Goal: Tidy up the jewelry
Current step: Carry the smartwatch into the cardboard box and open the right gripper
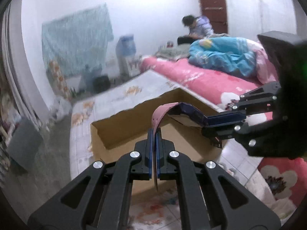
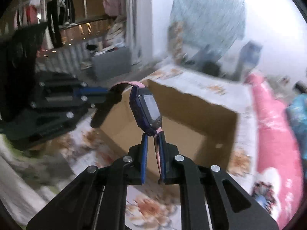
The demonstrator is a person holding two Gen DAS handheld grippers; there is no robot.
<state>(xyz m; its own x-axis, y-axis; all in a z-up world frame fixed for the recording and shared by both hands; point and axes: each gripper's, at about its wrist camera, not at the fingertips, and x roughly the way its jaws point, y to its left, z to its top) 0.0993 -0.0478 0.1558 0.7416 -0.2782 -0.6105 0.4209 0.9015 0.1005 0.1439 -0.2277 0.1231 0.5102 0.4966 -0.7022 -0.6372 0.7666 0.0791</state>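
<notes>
A watch with a dark blue case [image 2: 147, 110] and pink strap [image 1: 160, 115] hangs between both grippers above an open cardboard box [image 1: 134, 128]. My left gripper [image 1: 154, 134] is shut on one pink strap end. My right gripper [image 2: 153, 136] has the other strap end between its fingers, with a small gap showing between the jaws. In the left wrist view the right gripper [image 1: 207, 123] comes in from the right and the watch case [image 1: 189, 113] sits at its tips. In the right wrist view the left gripper [image 2: 107, 93] comes in from the left, and the box [image 2: 211, 118] lies below.
The box stands on a floral-covered surface [image 1: 119, 95]. A pink bed [image 1: 201, 76] with a blue quilt [image 1: 224, 55] lies to the right, with a person [image 1: 197, 26] beyond it. A grey bin [image 1: 23, 140] stands on the floor at left.
</notes>
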